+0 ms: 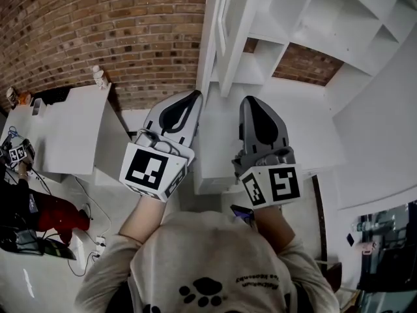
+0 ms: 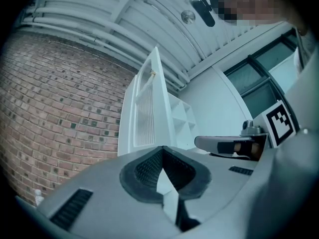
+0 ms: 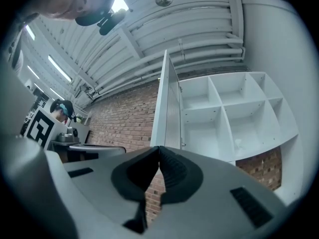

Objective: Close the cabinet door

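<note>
White cabinet door (image 3: pixel 162 108) is hanging open, its cubbies (image 3: pixel 234 118) showing fullest past your closed, empty right gripper (image 3: pixel 158 147); left gripper (image 2: pixel 160 148) is closed too.

The left gripper (image 2: pixel 162 148) has its jaws together at the tips, with nothing between them. Straight beyond the tips stands the white cabinet door (image 2: pixel 146 114), open and seen nearly edge-on, with a ribbed panel. Just right of the door are white shelves (image 2: pixel 182 117). Left of the claw is a brick wall (image 2: pixel 60 108). Near on its right, the right gripper (image 2: pixel 205 143) points the same way.
</note>
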{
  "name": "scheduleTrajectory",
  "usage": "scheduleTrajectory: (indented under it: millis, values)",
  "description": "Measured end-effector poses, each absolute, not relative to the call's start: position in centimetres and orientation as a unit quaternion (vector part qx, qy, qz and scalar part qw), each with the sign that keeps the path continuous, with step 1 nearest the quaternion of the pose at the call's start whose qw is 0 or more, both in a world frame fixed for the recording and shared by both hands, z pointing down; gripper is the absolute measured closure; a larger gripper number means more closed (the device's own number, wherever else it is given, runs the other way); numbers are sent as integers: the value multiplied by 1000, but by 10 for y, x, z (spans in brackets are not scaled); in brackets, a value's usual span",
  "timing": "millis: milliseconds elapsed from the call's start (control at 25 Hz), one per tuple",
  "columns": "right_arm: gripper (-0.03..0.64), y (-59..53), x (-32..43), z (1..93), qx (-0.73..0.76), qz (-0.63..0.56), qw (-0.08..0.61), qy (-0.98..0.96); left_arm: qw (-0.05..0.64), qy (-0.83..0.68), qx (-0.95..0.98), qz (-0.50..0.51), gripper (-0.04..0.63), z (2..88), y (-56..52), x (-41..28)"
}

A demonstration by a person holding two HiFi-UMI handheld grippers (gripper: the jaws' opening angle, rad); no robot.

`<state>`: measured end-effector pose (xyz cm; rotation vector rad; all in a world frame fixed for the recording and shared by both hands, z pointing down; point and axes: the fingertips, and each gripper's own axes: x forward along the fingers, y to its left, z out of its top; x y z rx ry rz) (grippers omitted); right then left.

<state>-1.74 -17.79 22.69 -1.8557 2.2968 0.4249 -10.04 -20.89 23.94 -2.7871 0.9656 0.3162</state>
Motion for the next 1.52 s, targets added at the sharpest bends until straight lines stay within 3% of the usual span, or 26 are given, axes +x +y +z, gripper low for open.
scheduleTrajectory:
  millis: [600, 720, 920, 1520]
  values:
    - [601, -197, -22, 164, -569, 169, 83, 800, 111, 289, -943, 121, 588, 184, -223, -84]
    - [521, -195, -21, 153, -564, 182, 85, 801, 114, 290, -942, 125, 588, 178, -225, -84]
    - [483, -197, -26, 136, -549, 186, 91, 810, 124, 294, -940, 123, 588, 172, -227, -83]
    - [466, -218, -39, 114, -557, 174, 79, 808, 147, 290, -938, 121, 588, 143, -231, -85]
